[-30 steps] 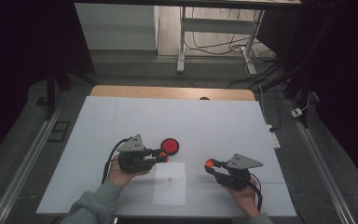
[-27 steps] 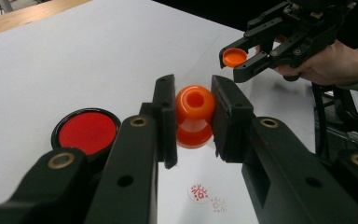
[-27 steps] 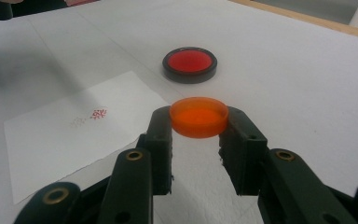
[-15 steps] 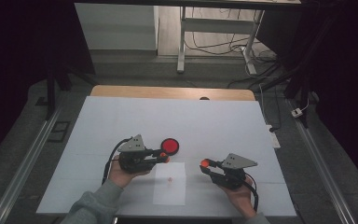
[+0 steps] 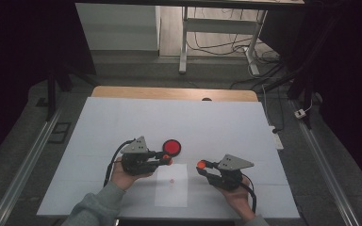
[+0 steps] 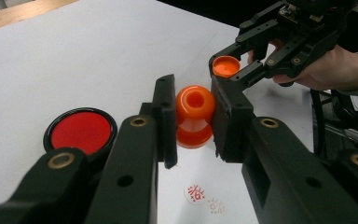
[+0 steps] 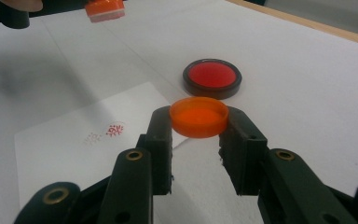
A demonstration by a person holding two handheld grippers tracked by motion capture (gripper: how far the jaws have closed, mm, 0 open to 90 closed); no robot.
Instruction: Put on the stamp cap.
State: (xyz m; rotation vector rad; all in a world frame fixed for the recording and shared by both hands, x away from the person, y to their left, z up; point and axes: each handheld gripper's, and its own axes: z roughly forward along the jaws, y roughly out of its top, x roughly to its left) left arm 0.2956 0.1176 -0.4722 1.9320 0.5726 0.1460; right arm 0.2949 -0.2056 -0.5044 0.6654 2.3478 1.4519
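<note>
High view: left hand-held gripper [image 5: 168, 160] grasps the orange stamp [image 5: 168, 159] at 6 o'clock of the ink pad [image 5: 172, 147]; ample free tabletop [image 5: 217, 127] all round.

Left gripper view: stamp [image 6: 195, 114] clamped, paper [image 6: 223, 186] printed.

Right gripper view: right hand-held gripper [image 7: 198, 122] grips the cap [image 7: 198, 116]. Judged step: recapping; align cap with stamp face.

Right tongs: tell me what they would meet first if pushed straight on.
Probably the red ink pad, which lies beyond the orange cap held in the right tongs; depth is unclear, and bare table lies between.
</note>
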